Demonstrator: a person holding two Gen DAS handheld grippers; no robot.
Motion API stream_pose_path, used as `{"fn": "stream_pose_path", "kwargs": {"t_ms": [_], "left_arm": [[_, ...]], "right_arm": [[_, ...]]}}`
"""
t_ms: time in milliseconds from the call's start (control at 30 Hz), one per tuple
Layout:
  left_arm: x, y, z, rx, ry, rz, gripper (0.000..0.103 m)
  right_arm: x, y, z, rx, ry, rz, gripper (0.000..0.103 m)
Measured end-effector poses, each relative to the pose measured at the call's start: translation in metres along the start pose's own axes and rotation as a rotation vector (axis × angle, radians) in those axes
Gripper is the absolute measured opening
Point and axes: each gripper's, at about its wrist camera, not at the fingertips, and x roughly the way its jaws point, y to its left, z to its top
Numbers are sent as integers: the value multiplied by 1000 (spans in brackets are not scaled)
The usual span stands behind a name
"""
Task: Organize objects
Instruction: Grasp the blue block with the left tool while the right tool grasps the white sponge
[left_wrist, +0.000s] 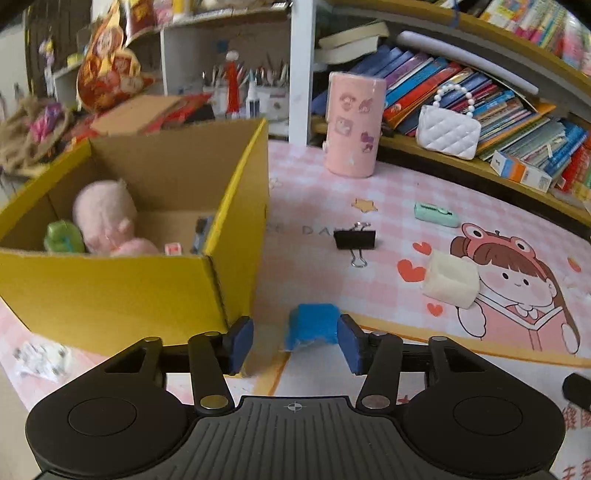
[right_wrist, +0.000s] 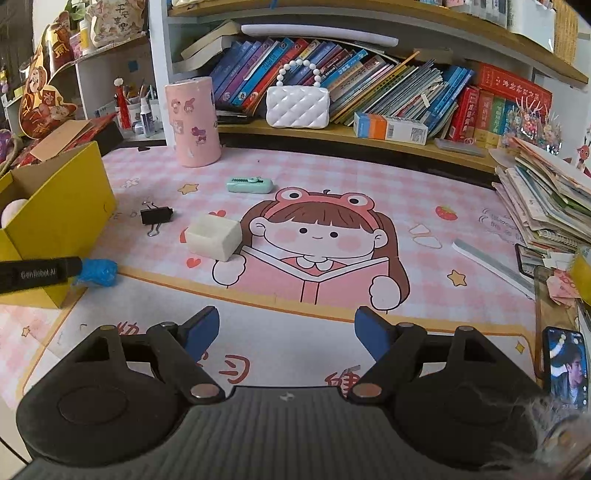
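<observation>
My left gripper (left_wrist: 293, 341) is open beside the yellow cardboard box (left_wrist: 110, 288). A small blue object (left_wrist: 314, 326) lies on the mat against its right finger; the left finger stands apart from it. The blue object also shows in the right wrist view (right_wrist: 96, 272), at the tip of the left gripper. The box holds a pink plush (left_wrist: 105, 218), a green toy (left_wrist: 62, 236) and small items. On the pink mat lie a black binder clip (left_wrist: 355, 239), a mint green item (left_wrist: 436, 214) and a cream block (left_wrist: 450, 278). My right gripper (right_wrist: 288, 332) is open and empty above the mat's front.
A pink cylinder (right_wrist: 192, 123) stands at the back of the mat. A white quilted purse (right_wrist: 297, 107) and books sit on the low shelf (right_wrist: 369, 142). A paper stack (right_wrist: 543, 206) and a phone (right_wrist: 567, 369) lie on the right.
</observation>
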Motion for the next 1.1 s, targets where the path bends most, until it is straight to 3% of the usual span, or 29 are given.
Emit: {"fn": "stream_pose_path", "kwargs": {"t_ms": [133, 400, 433, 500, 567, 867, 1100], "left_arm": [[11, -14, -6, 8, 19, 7, 57], [38, -26, -7, -67, 4, 100, 61], [40, -29, -7, -64, 0, 111, 59], [43, -32, -9, -55, 1, 115, 43], [41, -29, -9, -68, 1, 112, 41], [-28, -13, -13, -56, -15, -46, 40], [-70, 8, -27, -88, 15, -53, 40]], "right_arm": [[8, 0, 2, -6, 10, -5, 80], [14, 0, 8, -39, 19, -13, 80], [13, 0, 8, -46, 21, -15, 80], [12, -1, 9, -55, 23, -18, 80], [12, -2, 9, -62, 20, -20, 80], [46, 12, 22, -90, 9, 46, 88], [111, 50, 54, -133, -11, 117, 90]]}}
